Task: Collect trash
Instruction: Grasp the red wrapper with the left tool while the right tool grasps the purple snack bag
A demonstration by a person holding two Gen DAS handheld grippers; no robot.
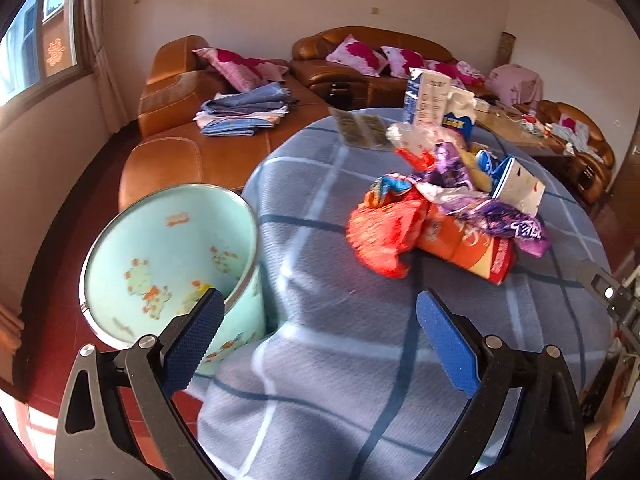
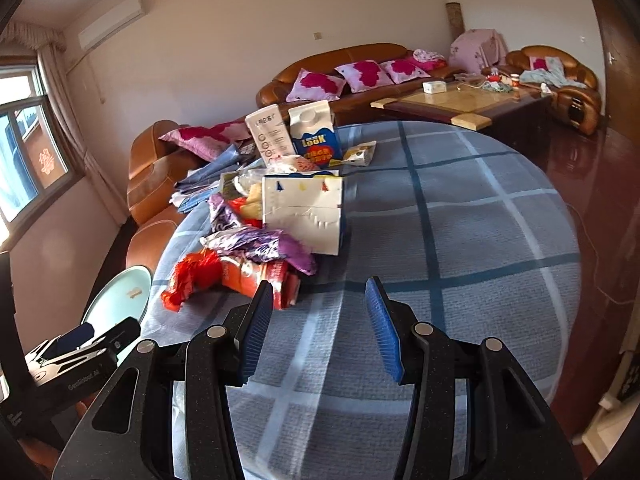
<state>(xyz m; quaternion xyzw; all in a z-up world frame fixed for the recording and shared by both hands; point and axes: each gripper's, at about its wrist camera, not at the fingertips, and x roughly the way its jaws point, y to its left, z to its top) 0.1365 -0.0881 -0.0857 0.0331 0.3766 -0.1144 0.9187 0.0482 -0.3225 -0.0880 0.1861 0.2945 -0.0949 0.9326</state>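
Trash (image 1: 448, 216) is heaped on the table (image 1: 320, 320); bin (image 1: 168, 264) seems empty; left gripper (image 1: 320, 332) and right gripper (image 2: 320, 320) are held apart, nothing gripped.

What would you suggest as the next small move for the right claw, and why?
Probably ease the right claw forward and left onto the orange snack bag. Its jaws stand open and empty above the bare tablecloth, that bag is the nearest trash, and the pale green bin waits beside the table.

Crumpled wrappers (image 1: 448, 216) heaped; mint bin (image 1: 168, 264) upright

Trash pile (image 1: 448, 208) lies on the table (image 1: 320, 320), cartons (image 2: 296, 136) behind it, bin (image 1: 168, 264) left.
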